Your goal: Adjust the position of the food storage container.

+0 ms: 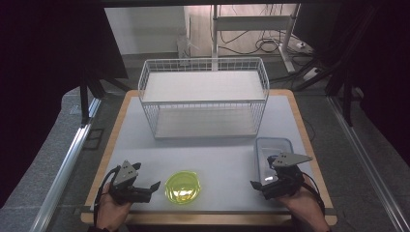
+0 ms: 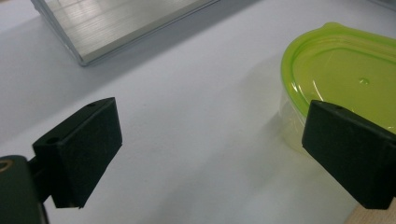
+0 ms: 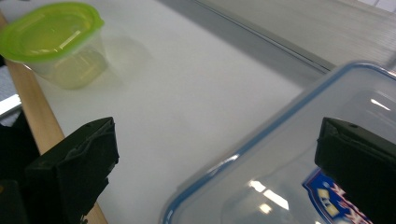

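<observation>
1. White table carries a wire basket at its far side.
2. We see the left gripper, jaws apart, beside the green-lidded tub.
3. Our right gripper, jaws apart, hovers at the blue-rimmed container.

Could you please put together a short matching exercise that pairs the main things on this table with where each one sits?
Things:
1. wire rack
2. green-lidded container
3. clear blue-rimmed box
4. left gripper

Places:
A. near edge of the table, about the middle
B. far half of the table, centred
C. near left corner, jaws apart and pointing toward the green lid
D. right side of the table, just ahead of the right gripper

Pairs: 1-B, 2-A, 3-D, 4-C
</observation>
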Demonstrator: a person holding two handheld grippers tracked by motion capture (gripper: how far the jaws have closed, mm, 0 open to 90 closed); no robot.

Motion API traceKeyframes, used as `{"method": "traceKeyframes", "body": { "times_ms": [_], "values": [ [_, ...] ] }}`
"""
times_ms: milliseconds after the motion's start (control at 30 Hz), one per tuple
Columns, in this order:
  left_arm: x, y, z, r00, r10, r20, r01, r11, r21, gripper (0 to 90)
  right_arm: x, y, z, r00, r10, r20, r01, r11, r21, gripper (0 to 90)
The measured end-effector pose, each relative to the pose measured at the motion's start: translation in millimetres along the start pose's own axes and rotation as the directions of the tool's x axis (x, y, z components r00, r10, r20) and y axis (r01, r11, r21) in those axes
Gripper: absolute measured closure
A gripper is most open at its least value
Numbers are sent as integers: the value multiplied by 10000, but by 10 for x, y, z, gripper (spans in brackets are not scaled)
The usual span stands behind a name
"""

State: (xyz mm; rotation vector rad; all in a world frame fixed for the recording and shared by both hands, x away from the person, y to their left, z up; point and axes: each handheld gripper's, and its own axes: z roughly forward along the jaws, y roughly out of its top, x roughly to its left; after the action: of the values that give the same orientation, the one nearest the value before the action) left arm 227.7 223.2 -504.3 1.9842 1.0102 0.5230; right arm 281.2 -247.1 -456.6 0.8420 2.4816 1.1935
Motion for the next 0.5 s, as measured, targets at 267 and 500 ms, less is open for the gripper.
{"method": "traceKeyframes", "body": {
  "times_ms": [267,500],
  "values": [
    [-8,-5,19,9998,-63,162,58,9996,267,12,-9,-29,29,9993,148,351,-149,9999,18,8],
    [-13,7,4,9993,-88,350,81,9997,218,33,-15,-27,3,9988,219,447,-213,9997,-139,65]
  ]
}}
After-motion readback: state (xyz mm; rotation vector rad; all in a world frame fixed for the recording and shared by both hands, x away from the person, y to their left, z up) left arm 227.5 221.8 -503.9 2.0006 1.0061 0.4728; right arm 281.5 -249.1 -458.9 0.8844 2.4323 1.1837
